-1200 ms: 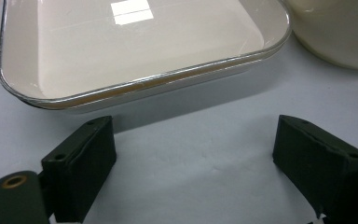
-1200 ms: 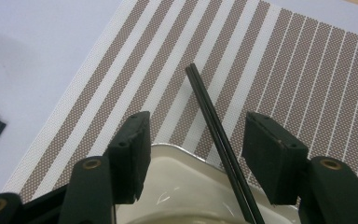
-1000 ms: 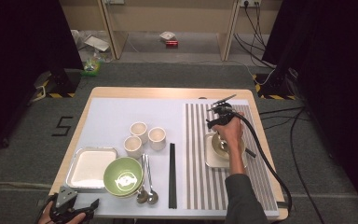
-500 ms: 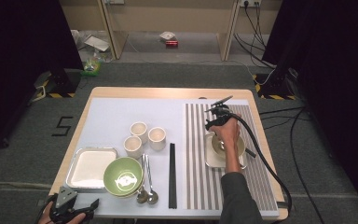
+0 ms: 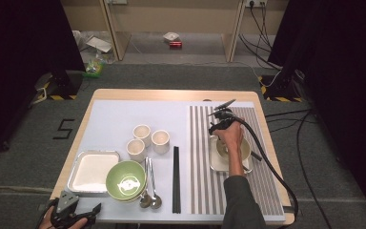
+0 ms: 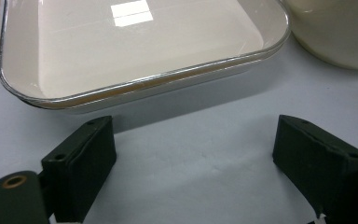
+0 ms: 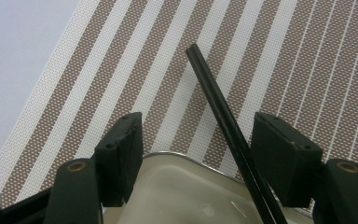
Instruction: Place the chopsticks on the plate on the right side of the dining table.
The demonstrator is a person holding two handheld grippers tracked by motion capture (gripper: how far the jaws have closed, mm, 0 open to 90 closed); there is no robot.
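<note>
Your surface (image 5: pixel 124 114) carries a pale sheet on its left half and a striped mat (image 5: pixel 205 191) on its right. On the mat sits a metal tray (image 5: pixel 215 164) with a cream bowl (image 5: pixel 244 149) in it, and your right hand (image 5: pixel 229 138) hangs over both. On the pale sheet lie a second, empty tray (image 5: pixel 91 171), a green bowl (image 5: pixel 125 180), three small cups (image 5: pixel 148 139), two spoons (image 5: pixel 151 191) and a black pair of chopsticks (image 5: pixel 175 179) laid straight.

Your right gripper (image 7: pixel 196 154) points down at the far rim of the tray on the mat. Its fingers (image 7: pixel 121 154) stand wide apart and have just been opening. A second black pair of chopsticks (image 7: pixel 219 112) runs slanting between them, its end out on the mat, its near part crossing the tray's rim close to the right-hand finger; neither finger presses on it, though whether that finger brushes it you cannot tell.

Your left gripper (image 6: pixel 196 163) rests at the near left corner of the surface, fingers spread wide with bare sheet between them, just short of the empty tray's edge.
</note>
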